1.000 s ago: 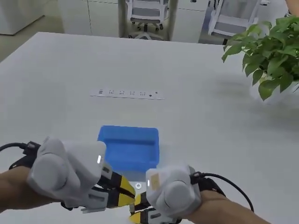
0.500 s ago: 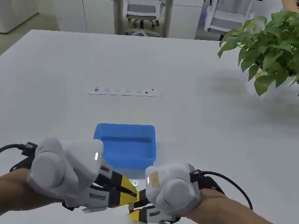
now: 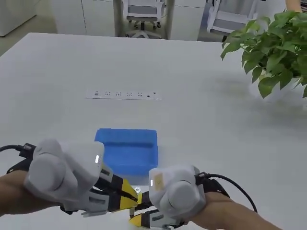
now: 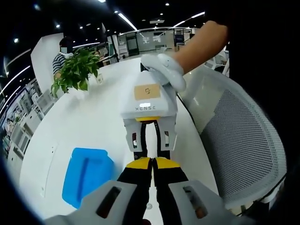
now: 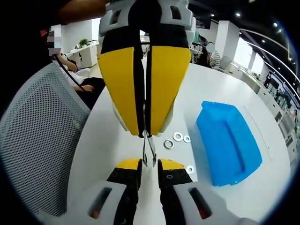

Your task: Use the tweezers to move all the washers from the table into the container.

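While the left gripper (image 5: 143, 133) pinches the tweezers (image 5: 148, 151) in its fingers, tips lying between the slightly spread fingers of the right gripper (image 5: 150, 164), the washers (image 5: 177, 136) sit just beside those tips — on the container (image 5: 229, 140) side, by the bench's (image 5: 103, 159) near edge — so the reach likely goes that way.

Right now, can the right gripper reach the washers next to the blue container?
Likely yes, with a sideways swing: the washers lie bare on the table beside the right gripper. The left gripper, holding the tweezers, blocks only straight ahead.
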`<state>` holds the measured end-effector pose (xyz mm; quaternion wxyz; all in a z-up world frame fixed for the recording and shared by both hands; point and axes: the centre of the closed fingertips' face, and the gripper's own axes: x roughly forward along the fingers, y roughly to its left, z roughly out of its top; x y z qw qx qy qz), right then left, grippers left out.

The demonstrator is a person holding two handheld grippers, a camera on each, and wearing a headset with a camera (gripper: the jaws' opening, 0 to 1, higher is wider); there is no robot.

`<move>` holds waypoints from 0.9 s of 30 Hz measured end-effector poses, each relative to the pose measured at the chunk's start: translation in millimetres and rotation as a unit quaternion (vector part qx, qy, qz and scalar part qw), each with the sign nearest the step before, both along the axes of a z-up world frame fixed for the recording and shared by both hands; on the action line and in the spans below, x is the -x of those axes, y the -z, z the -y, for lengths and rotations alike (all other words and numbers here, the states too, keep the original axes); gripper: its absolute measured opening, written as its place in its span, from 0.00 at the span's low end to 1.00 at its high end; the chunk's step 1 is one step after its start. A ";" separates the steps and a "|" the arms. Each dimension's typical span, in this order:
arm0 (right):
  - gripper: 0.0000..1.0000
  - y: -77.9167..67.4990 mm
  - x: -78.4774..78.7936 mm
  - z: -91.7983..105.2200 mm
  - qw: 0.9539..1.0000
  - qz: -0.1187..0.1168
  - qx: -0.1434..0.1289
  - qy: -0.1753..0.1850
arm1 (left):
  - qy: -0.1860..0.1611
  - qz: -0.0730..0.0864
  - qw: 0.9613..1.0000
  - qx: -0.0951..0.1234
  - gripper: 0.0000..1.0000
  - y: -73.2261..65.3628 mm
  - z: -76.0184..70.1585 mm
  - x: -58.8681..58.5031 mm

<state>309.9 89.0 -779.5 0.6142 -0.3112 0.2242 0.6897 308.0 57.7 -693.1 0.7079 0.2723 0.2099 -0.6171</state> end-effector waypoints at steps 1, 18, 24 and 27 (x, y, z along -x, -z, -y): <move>0.17 -0.5 -0.6 0.7 1.000 0.000 0.000 0.002 | -0.001 0.000 1.000 0.001 0.05 -0.7 0.0 -0.5; 0.29 -10.8 -14.2 19.1 0.999 0.009 -0.014 0.050 | 0.001 0.005 1.000 0.007 0.05 -3.6 3.1 -12.9; 0.29 -11.3 -16.1 24.0 0.998 0.010 -0.014 0.057 | 0.002 0.002 1.000 0.003 0.05 2.6 4.1 -15.9; 0.29 -10.7 -16.4 25.6 0.998 0.009 -0.014 0.059 | -0.002 -0.002 1.000 0.008 0.05 3.5 4.1 -17.0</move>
